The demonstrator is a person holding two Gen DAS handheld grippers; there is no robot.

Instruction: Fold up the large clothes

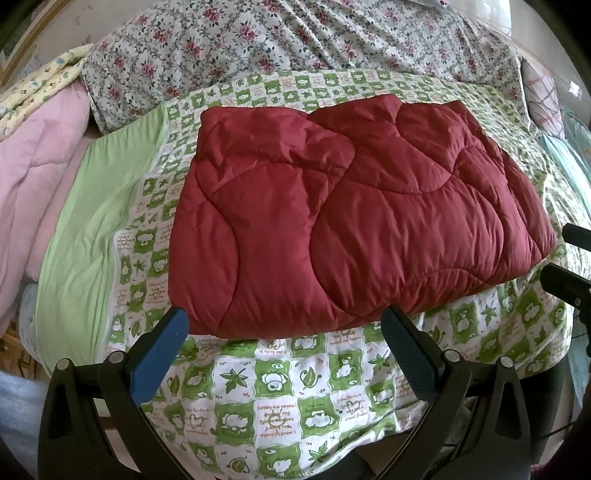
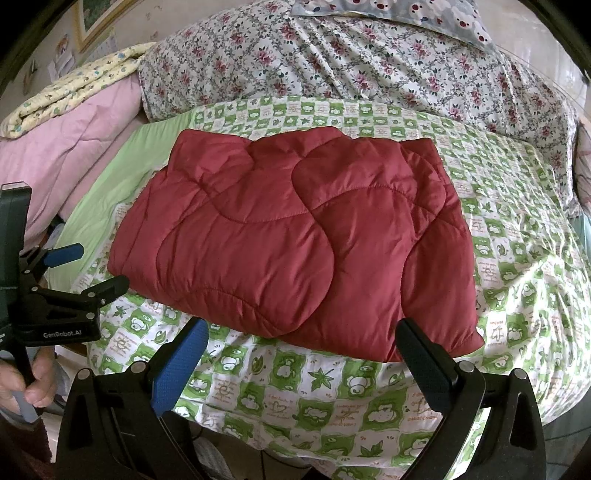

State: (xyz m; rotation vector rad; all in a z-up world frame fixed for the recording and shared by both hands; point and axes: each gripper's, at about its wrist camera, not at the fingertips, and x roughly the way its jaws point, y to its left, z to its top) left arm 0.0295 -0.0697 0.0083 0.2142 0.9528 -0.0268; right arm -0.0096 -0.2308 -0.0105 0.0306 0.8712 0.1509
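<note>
A dark red quilted garment lies folded into a rough rectangle on a green-and-white patterned sheet; it also shows in the right wrist view on the same sheet. My left gripper is open and empty, its blue-padded fingers just short of the garment's near edge. My right gripper is open and empty, also just short of the near edge. The left gripper shows from the side at the left of the right wrist view, held by a hand.
A floral quilt is bunched along the back of the bed. A pink duvet and a yellow patterned blanket lie at the left. A pillow with bear faces sits at the far back.
</note>
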